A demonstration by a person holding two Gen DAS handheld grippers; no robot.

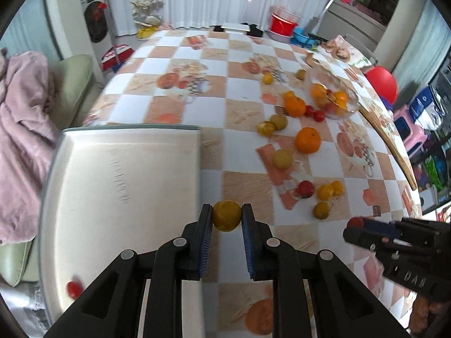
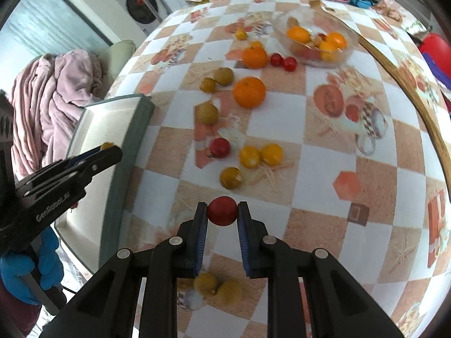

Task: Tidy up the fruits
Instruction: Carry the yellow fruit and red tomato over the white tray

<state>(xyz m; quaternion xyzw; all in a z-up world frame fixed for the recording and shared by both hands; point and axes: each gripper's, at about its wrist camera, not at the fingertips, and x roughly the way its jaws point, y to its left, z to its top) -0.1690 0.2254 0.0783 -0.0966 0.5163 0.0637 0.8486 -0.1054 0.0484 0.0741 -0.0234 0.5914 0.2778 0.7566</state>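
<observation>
My left gripper (image 1: 227, 216) is shut on a small yellow fruit (image 1: 227, 215), held above the table beside the right edge of a metal tray (image 1: 126, 174). One red tomato (image 1: 74, 289) lies in the tray's near left corner. My right gripper (image 2: 222, 211) is shut on a red tomato (image 2: 222, 210), lifted over the checkered tablecloth. In the right wrist view the left gripper (image 2: 108, 148) hangs over the tray (image 2: 112, 118) with the yellow fruit (image 2: 106, 145) at its tip. Several oranges, yellow fruits and tomatoes lie scattered ahead, such as a large orange (image 2: 249, 92).
A glass bowl (image 2: 320, 42) holding oranges and tomatoes stands at the far right of the table. Two yellow fruits (image 2: 217, 287) lie under my right gripper. A pink blanket (image 2: 50, 98) covers a chair at left. A hand in a blue glove (image 2: 31, 267) holds the left tool.
</observation>
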